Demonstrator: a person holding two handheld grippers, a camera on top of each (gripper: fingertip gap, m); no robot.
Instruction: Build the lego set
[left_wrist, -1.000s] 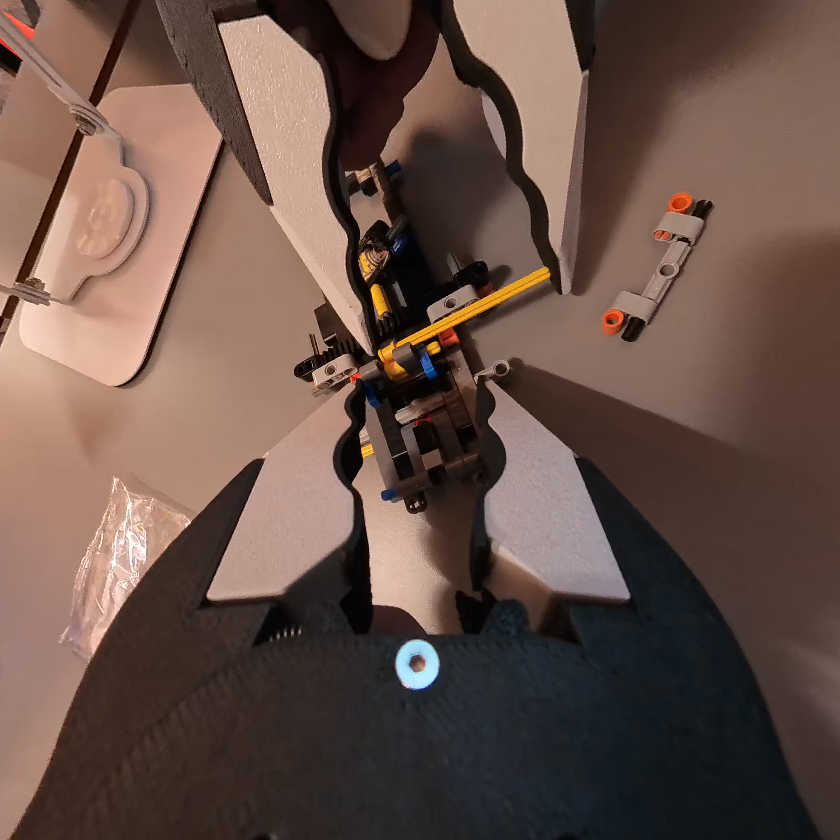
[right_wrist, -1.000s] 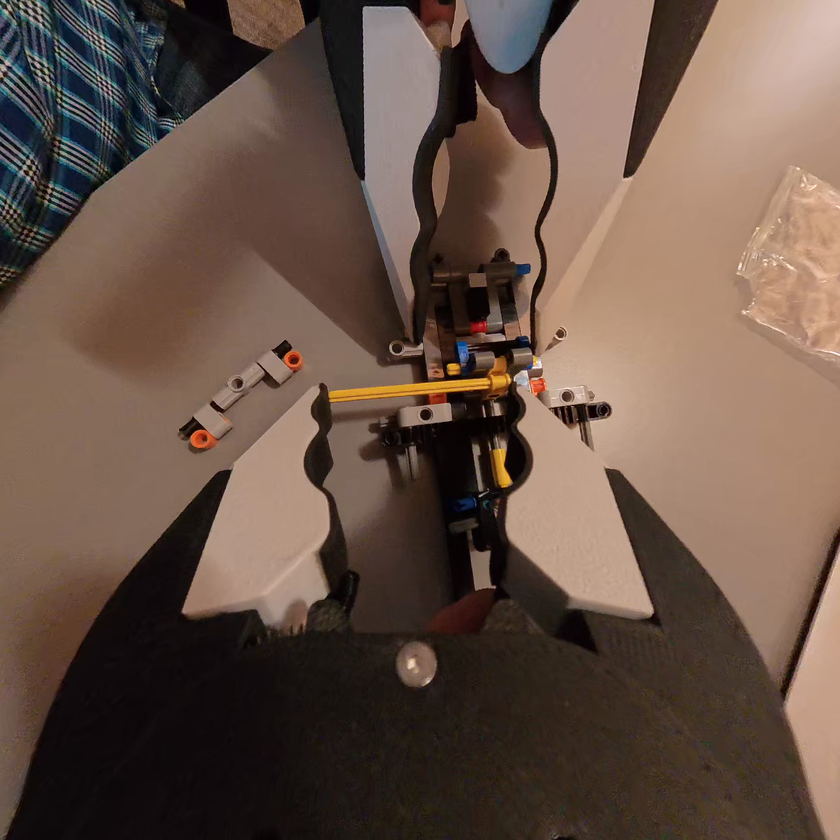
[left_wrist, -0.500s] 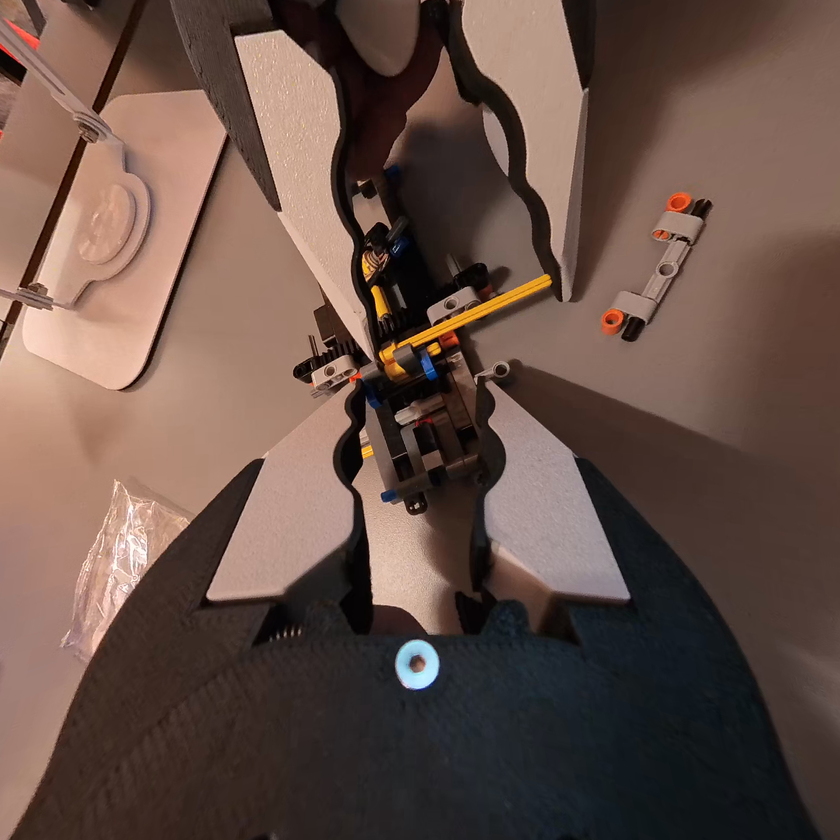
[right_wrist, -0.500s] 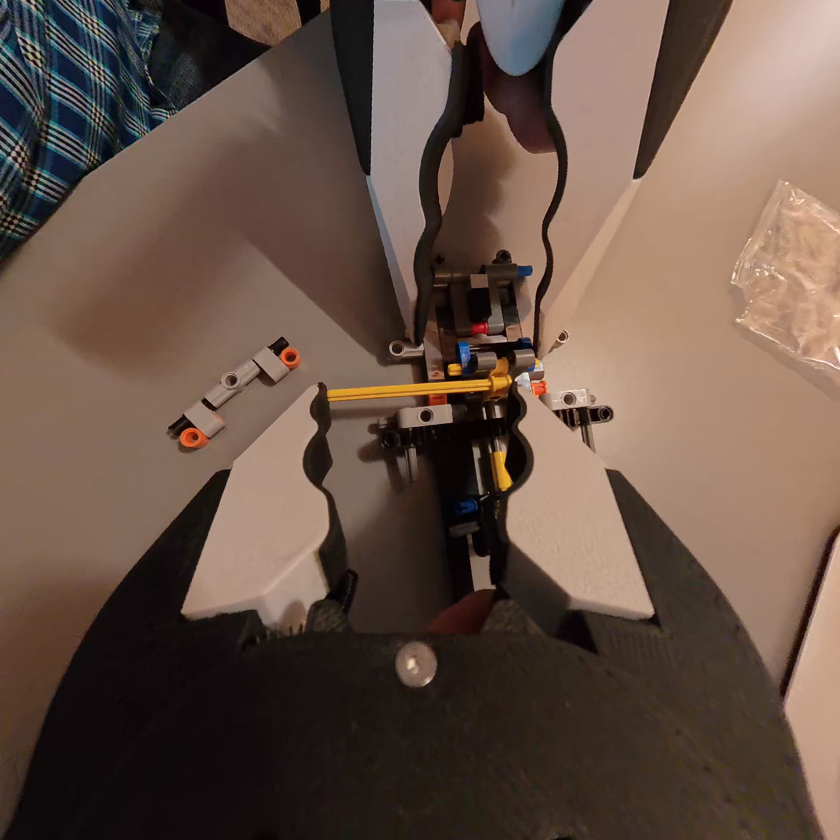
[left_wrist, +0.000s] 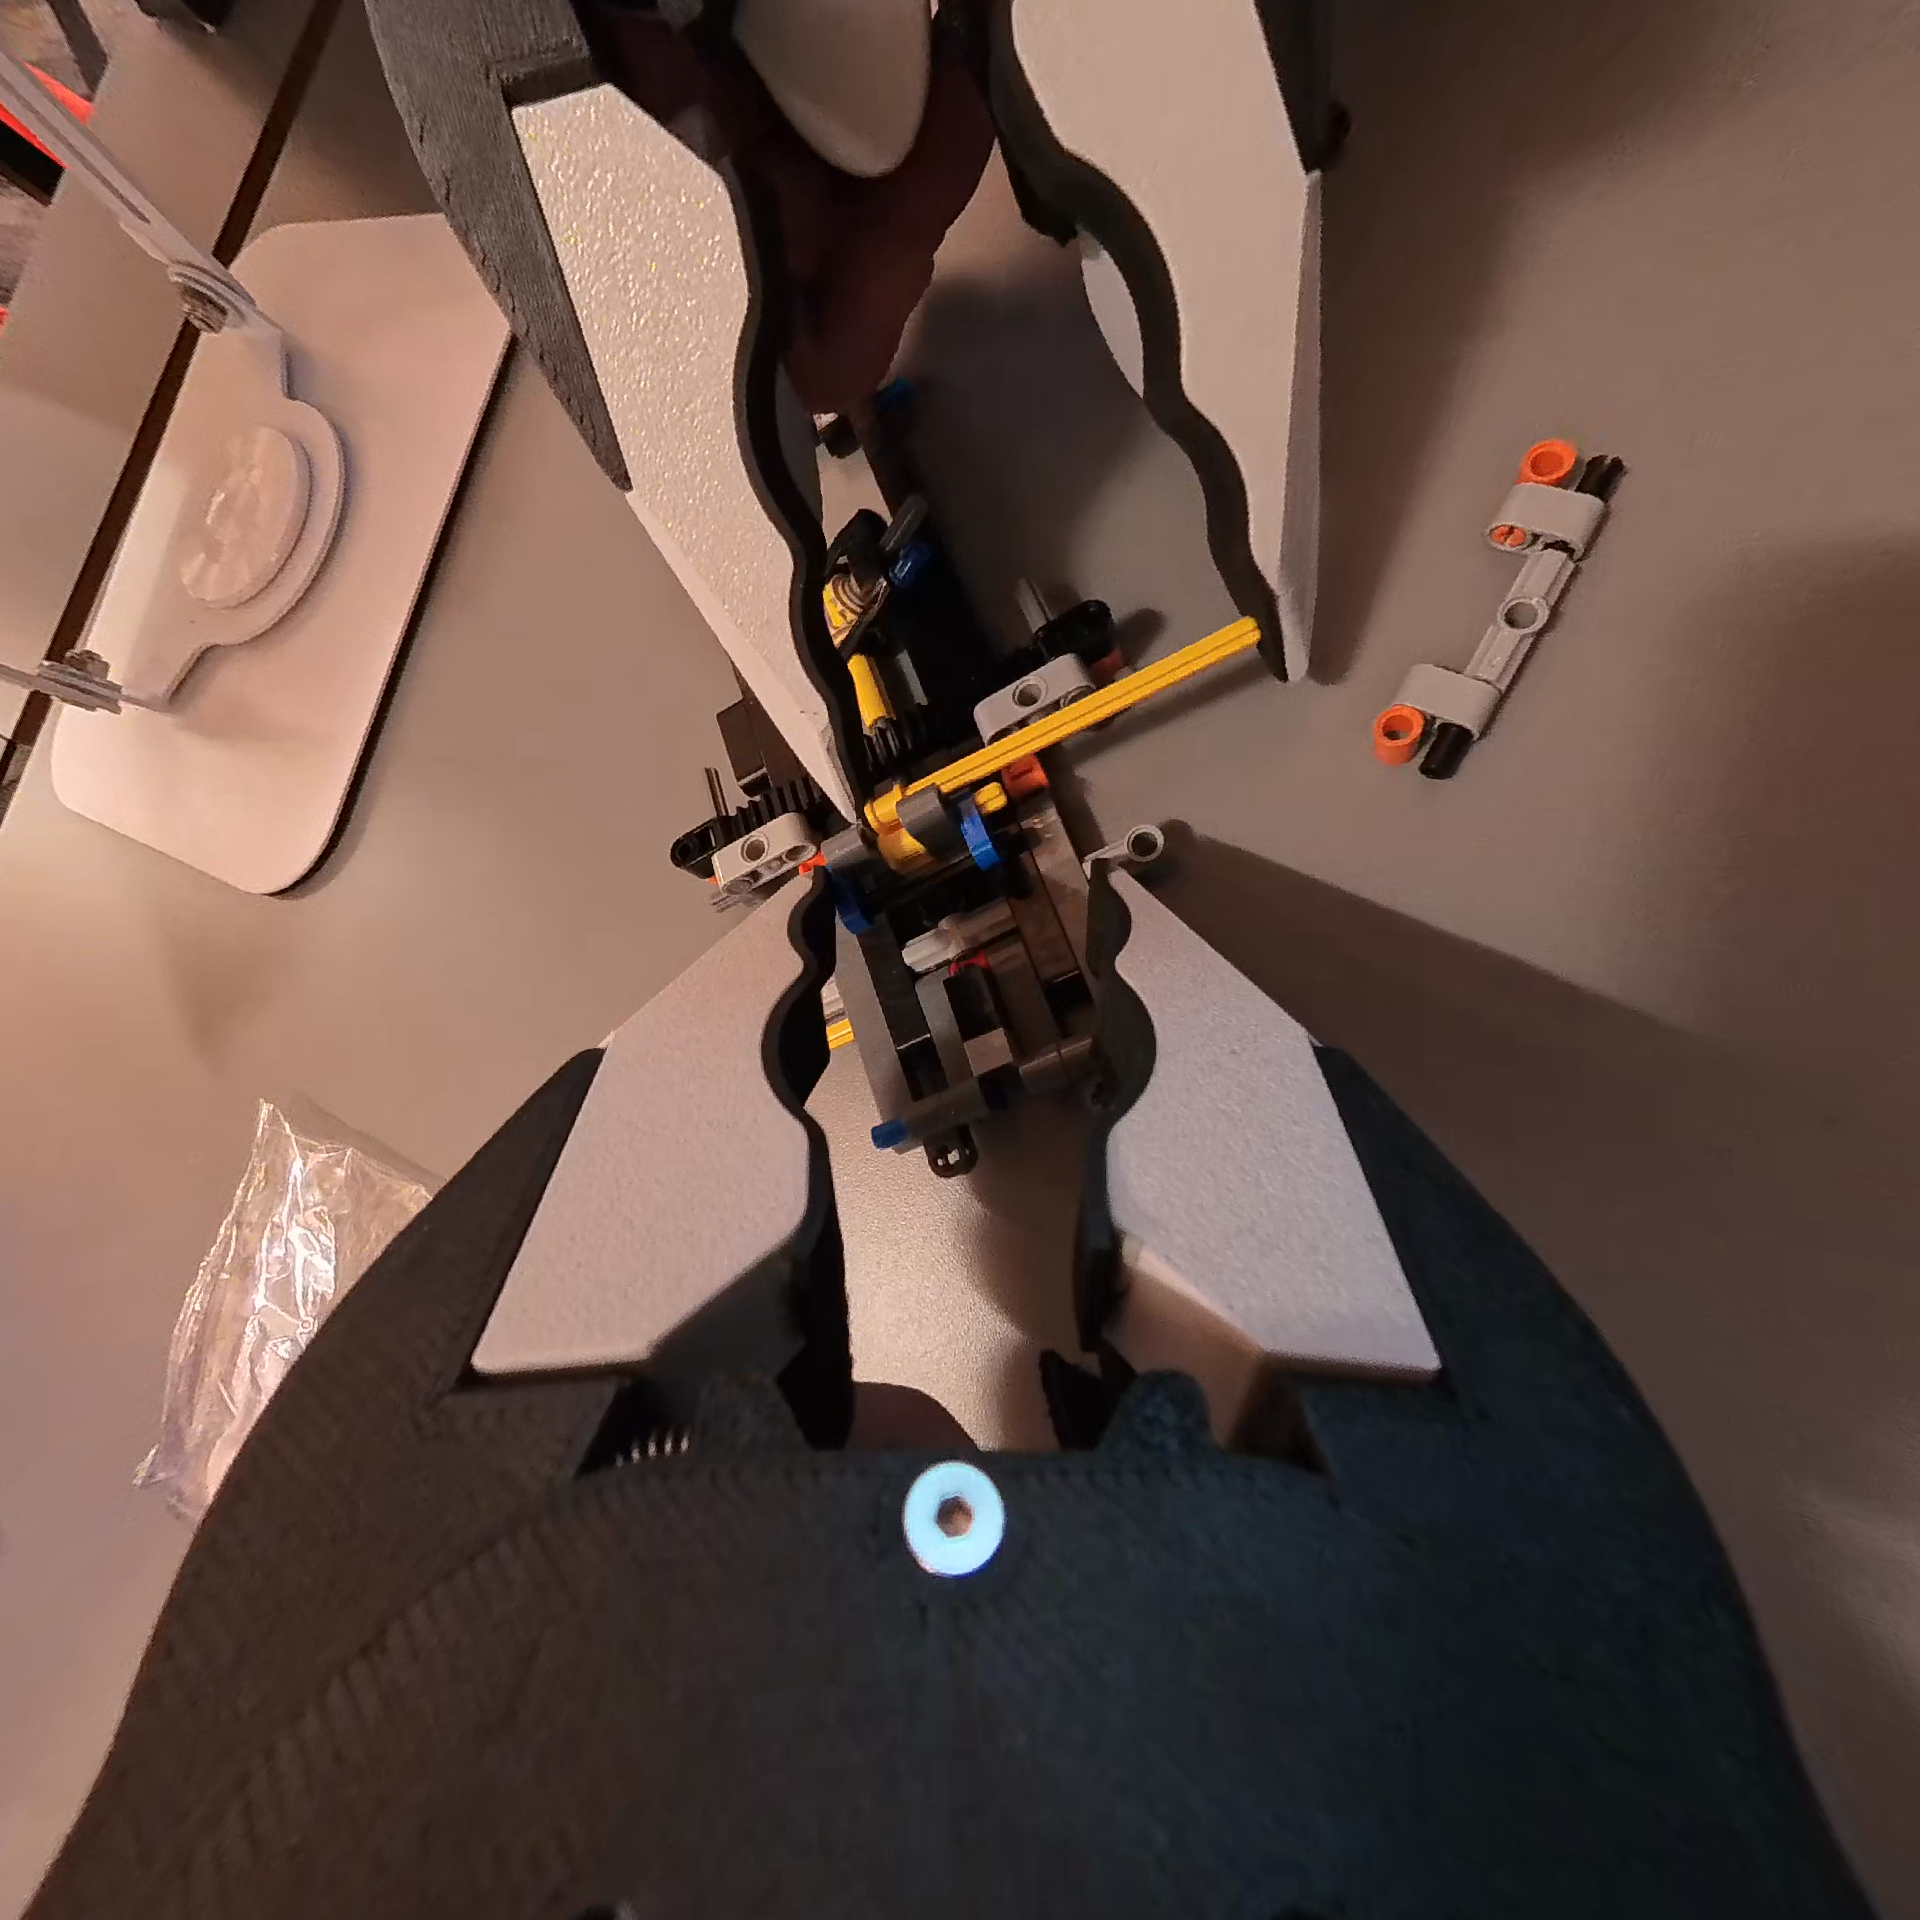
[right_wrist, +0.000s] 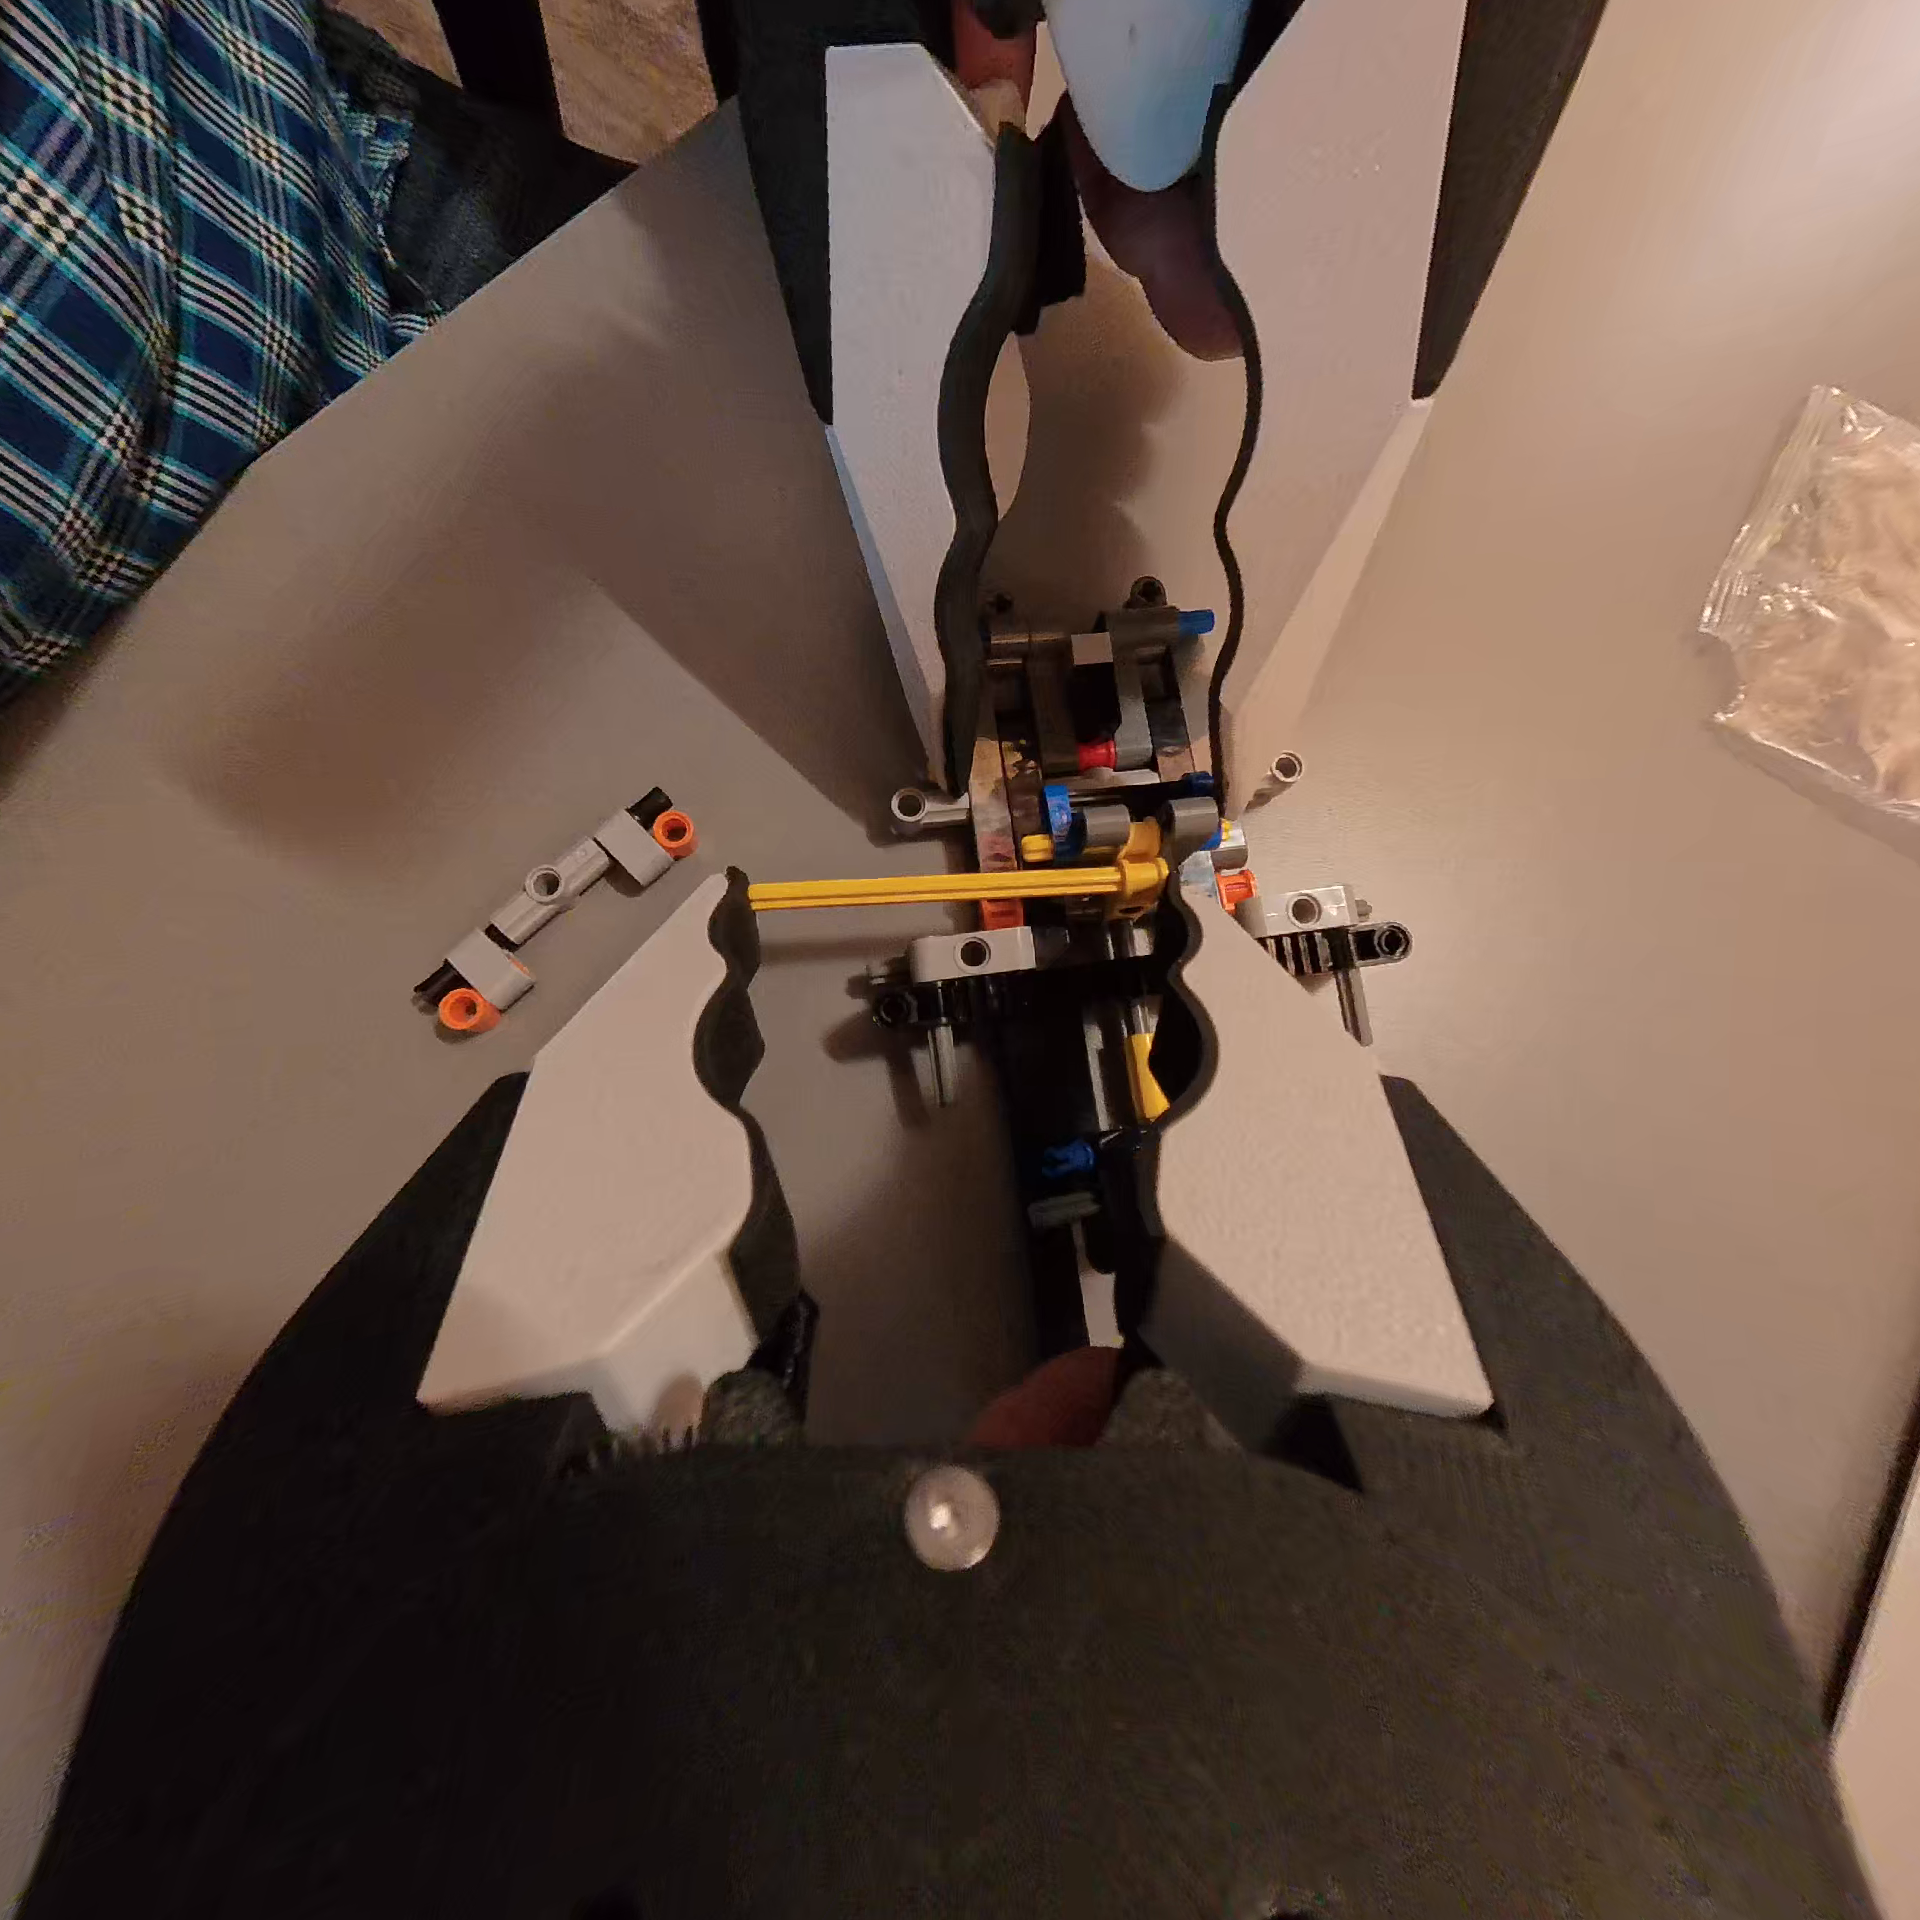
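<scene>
Grey tabletop (left_wrist: 1558, 1039) carries the black-and-grey lego assembly (left_wrist: 966, 935), its long axis running between the facing grippers. Left gripper (left_wrist: 956, 987) clamps one end; right gripper (right_wrist: 951, 925) stands apart around the other, one tip touching the sideways-pointing long yellow axle (right_wrist: 935, 888). Nothing has shifted noticeably since earlier.
</scene>
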